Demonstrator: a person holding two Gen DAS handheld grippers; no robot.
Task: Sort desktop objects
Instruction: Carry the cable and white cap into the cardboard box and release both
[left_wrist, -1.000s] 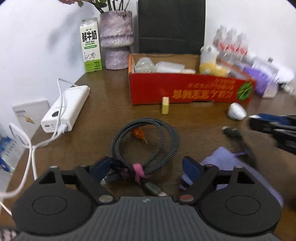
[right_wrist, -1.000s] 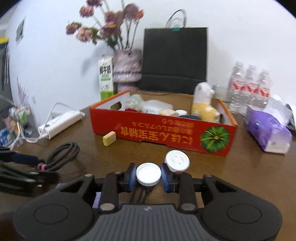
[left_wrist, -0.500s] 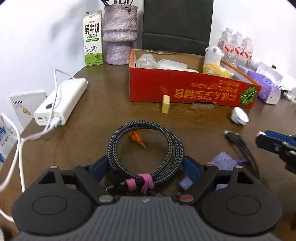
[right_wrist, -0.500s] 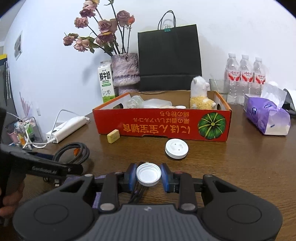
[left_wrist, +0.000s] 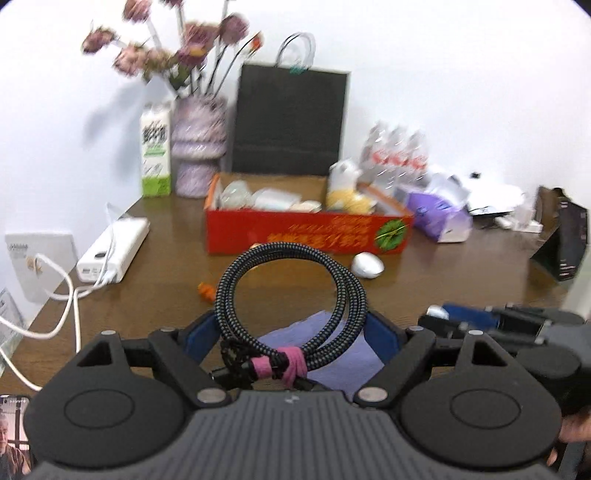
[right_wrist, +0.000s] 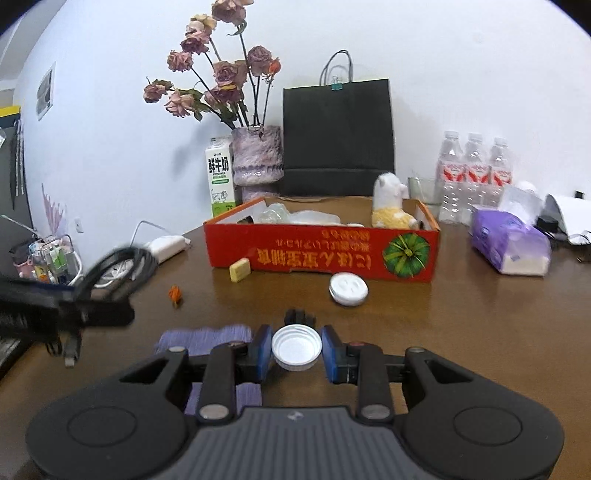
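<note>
My left gripper is shut on a coiled black braided cable tied with a pink strap, and the coil hangs in the air above the brown table. From the right wrist view the same cable shows blurred at the left. My right gripper is shut on a white bottle cap, held low over the table. The red cardboard box stands ahead, holding a plush toy and plastic items. A white round lid, a yellow eraser and a small orange piece lie before the box.
A purple cloth lies under the grippers. A white power bank with a cable sits at the left. Behind the box stand a milk carton, a flower vase, a black bag and water bottles. Purple tissue pack is right.
My left gripper closed around the cable coil and lifted it off the table, tilting upward. My right gripper moved back from the box with the cap still in it.
</note>
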